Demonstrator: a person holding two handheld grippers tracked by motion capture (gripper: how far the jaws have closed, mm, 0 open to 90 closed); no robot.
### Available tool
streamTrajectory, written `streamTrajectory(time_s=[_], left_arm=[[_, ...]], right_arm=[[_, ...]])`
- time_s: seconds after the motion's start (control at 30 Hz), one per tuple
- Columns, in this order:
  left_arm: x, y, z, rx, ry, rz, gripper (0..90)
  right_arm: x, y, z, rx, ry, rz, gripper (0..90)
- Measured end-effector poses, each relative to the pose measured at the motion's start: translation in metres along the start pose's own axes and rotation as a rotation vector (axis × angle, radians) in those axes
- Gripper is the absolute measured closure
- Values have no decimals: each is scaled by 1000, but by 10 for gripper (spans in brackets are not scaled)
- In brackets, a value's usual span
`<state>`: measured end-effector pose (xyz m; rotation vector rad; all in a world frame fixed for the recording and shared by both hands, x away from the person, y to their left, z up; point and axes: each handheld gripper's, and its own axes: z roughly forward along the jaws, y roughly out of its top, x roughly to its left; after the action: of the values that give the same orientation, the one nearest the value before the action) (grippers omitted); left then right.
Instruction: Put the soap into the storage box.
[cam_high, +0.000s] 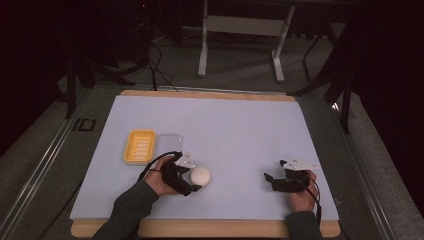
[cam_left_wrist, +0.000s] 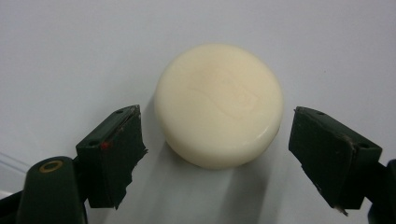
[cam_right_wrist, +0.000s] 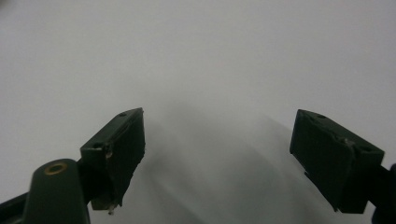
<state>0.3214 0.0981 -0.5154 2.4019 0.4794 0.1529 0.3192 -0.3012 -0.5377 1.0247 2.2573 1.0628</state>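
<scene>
On the desk (cam_high: 225, 125), which is covered by a pale lavender sheet over a wooden top, a round cream-white bar of soap (cam_high: 200, 176) lies flat near the front, left of centre. The left claw (cam_high: 192, 181), held in the person's left hand (cam_high: 159, 182), sits right at the soap; in the left gripper view its two black jaws stand wide apart on either side of the soap (cam_left_wrist: 219, 105), with a clear gap between each pad and the bar, so it grips nothing. Behind and to the left of that hand lies a yellow rectangular plastic soap dish with ribbed floor (cam_high: 139, 146), and just beside it, on its right, a clear plastic lid (cam_high: 169, 144) (its edges are faint against the sheet). The right claw (cam_high: 274, 176), held in the right hand (cam_high: 301, 194), rests low over the front right part of the desk, well apart from the soap; its jaws are likewise spread wide over bare sheet and hold nothing.
</scene>
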Motion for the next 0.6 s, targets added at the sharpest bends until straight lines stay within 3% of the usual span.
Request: streamTrajectory(time_s=[0.6], left_arm=[[1,4,17,32,-11,1,158]], right_arm=[[0,0,0,3,0,-5,177]])
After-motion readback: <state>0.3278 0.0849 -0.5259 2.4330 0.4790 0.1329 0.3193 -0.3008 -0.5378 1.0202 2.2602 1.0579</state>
